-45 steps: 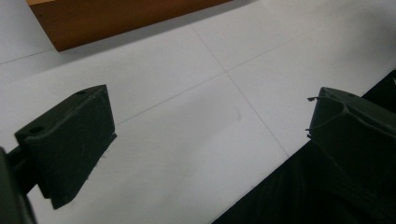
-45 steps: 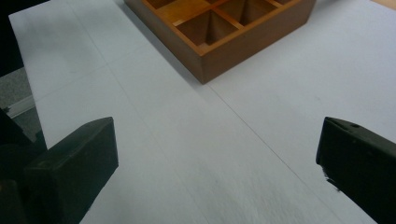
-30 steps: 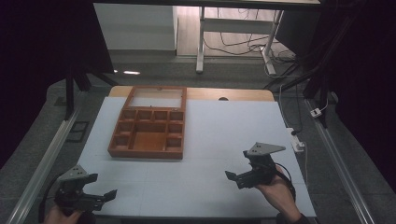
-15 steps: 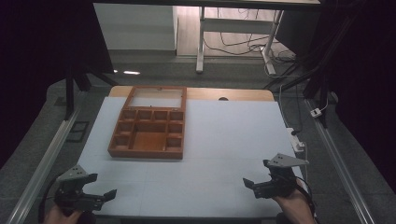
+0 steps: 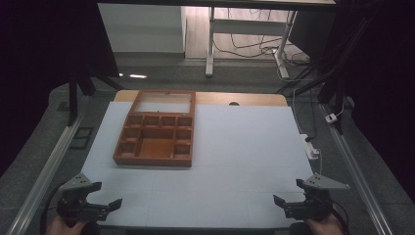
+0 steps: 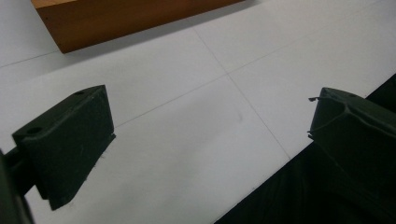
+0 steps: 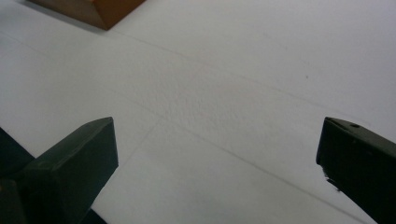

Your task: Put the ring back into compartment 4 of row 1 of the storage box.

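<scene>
A brown wooden tray (image 5: pixel 157 130) with several small empty compartments lies on the white table (image 5: pixel 244 147), left of centre toward the back. My left gripper (image 5: pixel 105 196) hovers over the front left corner of the table, open, with nothing between its jaws. In the left gripper view the left gripper (image 6: pixel 210 135) frames bare white surface, and the tray's edge (image 6: pixel 126 21) crosses the top. My right gripper (image 5: pixel 281 201) sits at the front right corner, open and empty. Seen in the right gripper view, the right gripper (image 7: pixel 217 154) spans bare table, with a tray corner (image 7: pixel 100 9) at top left.
A white power strip (image 5: pixel 311 149) with cables hangs off the table's right edge. Metal rails (image 5: pixel 49 166) run along both sides. A desk frame (image 5: pixel 211 44) and loose cables stand behind the table on the floor.
The right gripper has drawn back from mid-table toward the front right corner. The left gripper has stayed nearly still at the front left.
</scene>
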Demonstrator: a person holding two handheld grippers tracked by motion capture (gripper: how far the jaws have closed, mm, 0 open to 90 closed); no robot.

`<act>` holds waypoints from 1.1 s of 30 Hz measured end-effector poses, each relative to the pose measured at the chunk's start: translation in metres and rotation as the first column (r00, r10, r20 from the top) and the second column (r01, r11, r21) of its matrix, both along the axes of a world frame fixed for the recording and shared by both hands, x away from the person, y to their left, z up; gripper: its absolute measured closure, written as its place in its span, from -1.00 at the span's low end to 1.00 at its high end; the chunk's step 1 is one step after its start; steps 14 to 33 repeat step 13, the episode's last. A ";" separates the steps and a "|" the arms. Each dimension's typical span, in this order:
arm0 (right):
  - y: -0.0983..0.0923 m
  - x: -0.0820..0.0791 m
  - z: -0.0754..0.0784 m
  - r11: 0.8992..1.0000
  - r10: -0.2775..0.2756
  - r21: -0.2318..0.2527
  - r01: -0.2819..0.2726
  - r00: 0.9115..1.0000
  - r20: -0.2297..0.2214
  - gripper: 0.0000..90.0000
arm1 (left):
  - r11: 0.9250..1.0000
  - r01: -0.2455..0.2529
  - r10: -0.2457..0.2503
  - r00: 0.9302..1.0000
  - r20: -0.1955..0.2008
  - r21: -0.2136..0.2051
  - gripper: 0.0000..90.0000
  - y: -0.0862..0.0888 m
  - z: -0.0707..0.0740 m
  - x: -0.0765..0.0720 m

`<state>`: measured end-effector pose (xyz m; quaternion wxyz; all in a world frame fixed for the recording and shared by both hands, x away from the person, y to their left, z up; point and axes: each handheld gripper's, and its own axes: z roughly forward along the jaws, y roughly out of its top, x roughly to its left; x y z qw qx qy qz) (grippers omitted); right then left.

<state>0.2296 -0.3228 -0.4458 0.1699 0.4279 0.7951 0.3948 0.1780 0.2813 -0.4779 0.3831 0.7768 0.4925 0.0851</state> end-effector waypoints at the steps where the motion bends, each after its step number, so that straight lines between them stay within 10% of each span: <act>1: -0.001 -0.001 -0.002 1.000 -0.002 -0.002 0.002 1.000 -0.008 -1.00 | 1.000 0.000 0.000 1.000 0.001 0.002 -1.00 0.000 0.000 0.000; 33: -0.007 -0.009 -0.006 1.000 -0.019 -0.009 0.018 0.999 -0.043 -1.00 | 1.000 0.004 -0.004 1.000 -0.002 0.013 -1.00 -0.002 0.000 0.000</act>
